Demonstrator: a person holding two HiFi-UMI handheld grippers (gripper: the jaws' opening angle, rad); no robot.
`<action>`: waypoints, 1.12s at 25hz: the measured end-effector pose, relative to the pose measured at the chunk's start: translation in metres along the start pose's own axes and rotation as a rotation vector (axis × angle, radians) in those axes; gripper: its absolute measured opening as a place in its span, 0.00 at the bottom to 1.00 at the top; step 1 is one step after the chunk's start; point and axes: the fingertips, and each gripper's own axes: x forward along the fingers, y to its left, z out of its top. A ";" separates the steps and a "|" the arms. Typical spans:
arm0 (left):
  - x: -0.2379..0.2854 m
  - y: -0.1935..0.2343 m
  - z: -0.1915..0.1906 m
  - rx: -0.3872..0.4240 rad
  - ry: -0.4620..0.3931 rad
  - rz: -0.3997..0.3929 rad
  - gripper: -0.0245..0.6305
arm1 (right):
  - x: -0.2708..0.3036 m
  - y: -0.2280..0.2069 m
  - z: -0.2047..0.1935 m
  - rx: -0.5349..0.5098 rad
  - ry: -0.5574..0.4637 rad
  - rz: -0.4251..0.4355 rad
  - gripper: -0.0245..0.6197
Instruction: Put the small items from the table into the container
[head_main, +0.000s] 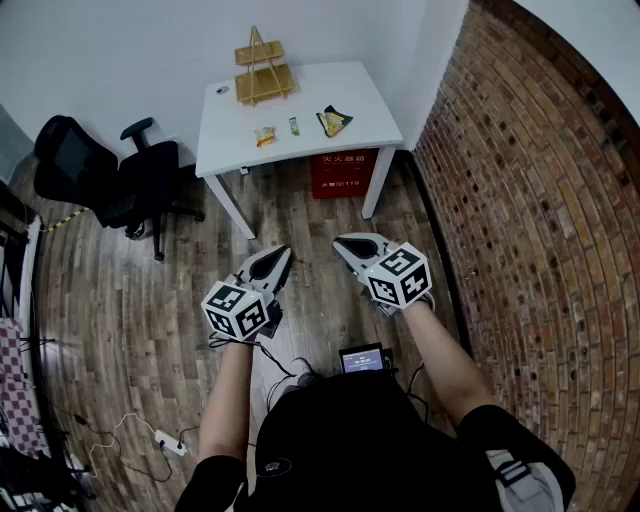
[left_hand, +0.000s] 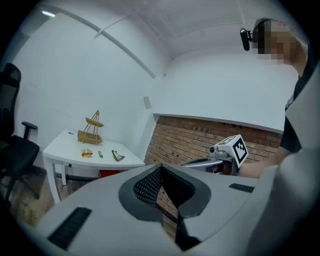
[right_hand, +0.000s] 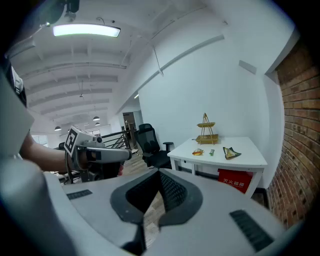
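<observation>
As jaws meet empty, small items (head_main: 265, 136) lie well ahead on the table (head_main: 360, 100).

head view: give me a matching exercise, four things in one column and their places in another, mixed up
Things
1 gold tiered rack
2 red box
3 black office chair
4 white power strip

Places
a under the table
b on the floor, at the picture's lower left
c at the back of the tabletop
d on the floor, left of the table

Pairs: 1-c, 2-a, 3-d, 4-b
</observation>
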 end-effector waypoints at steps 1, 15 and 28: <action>0.000 0.001 0.000 0.000 0.001 0.001 0.05 | 0.000 0.000 0.000 -0.001 -0.001 0.001 0.05; 0.000 0.004 -0.001 0.007 0.011 0.009 0.05 | 0.002 -0.001 0.000 0.010 -0.003 0.006 0.05; 0.011 0.003 -0.004 0.002 0.022 0.007 0.05 | -0.002 -0.010 -0.005 0.016 0.005 0.004 0.05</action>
